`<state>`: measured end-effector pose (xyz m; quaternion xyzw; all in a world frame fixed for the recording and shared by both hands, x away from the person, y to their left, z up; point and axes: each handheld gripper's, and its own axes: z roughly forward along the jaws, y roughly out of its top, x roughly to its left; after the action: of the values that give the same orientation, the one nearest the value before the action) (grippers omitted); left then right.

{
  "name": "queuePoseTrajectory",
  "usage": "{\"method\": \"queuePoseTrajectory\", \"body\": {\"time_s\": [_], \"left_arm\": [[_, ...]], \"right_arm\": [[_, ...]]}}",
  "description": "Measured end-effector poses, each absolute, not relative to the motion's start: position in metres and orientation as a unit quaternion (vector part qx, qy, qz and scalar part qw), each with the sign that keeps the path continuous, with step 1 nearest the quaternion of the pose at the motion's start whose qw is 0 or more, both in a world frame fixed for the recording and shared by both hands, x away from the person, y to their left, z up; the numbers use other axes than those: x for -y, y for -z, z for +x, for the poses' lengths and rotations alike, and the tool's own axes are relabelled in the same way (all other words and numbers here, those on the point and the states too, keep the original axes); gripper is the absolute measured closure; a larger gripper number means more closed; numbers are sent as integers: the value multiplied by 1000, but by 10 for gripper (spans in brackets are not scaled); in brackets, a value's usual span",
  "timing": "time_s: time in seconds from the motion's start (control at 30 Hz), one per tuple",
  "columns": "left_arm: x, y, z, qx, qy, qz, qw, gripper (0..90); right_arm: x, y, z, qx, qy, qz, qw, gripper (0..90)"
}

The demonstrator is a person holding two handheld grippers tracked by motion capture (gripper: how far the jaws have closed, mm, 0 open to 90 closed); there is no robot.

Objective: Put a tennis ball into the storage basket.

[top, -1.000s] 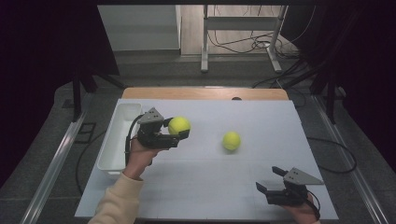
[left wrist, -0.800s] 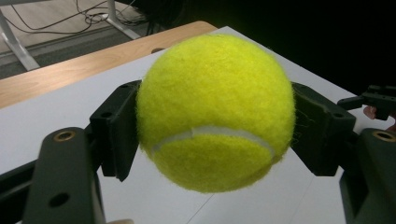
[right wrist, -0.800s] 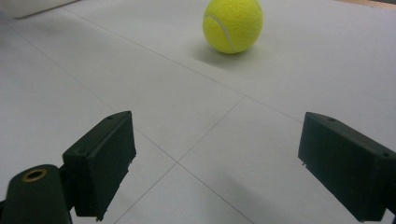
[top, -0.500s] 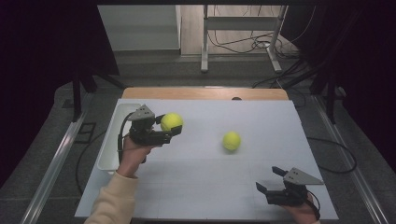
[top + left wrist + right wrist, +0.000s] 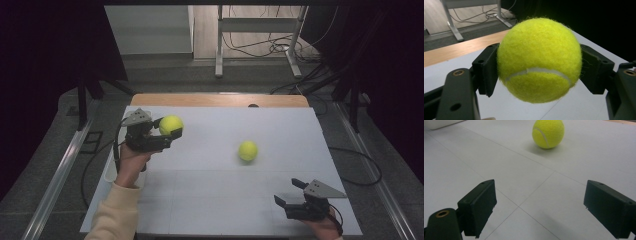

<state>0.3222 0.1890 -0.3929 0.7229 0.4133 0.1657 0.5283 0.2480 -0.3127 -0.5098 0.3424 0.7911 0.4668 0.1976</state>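
A yellow tennis ball hangs above the left part of the white table, with my left gripper shut on it. In the left gripper view the ball sits squeezed between both black pads. A second tennis ball lies on the table right of centre. In the right gripper view that ball rests well ahead of the jaws. My right gripper rests near the front right edge, open, with nothing between its jaws.
A white bin stands along the table's left edge, partly hidden behind the left hand. A wooden strip runs along the far edge. Metal desk legs and cables lie on the floor beyond.
The left gripper has carried its ball leftward and a little farther away over the table. The loose ball and the right gripper have stayed put.
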Motion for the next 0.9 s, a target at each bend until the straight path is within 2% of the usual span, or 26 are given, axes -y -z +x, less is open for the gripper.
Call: {"method": "queuePoseTrajectory", "body": {"time_s": [0.9], "left_arm": [[-218, 398, 328, -449, -193, 707, 512, 265]], "right_arm": [[313, 510, 248, -792, -464, 343, 198, 112]]}}
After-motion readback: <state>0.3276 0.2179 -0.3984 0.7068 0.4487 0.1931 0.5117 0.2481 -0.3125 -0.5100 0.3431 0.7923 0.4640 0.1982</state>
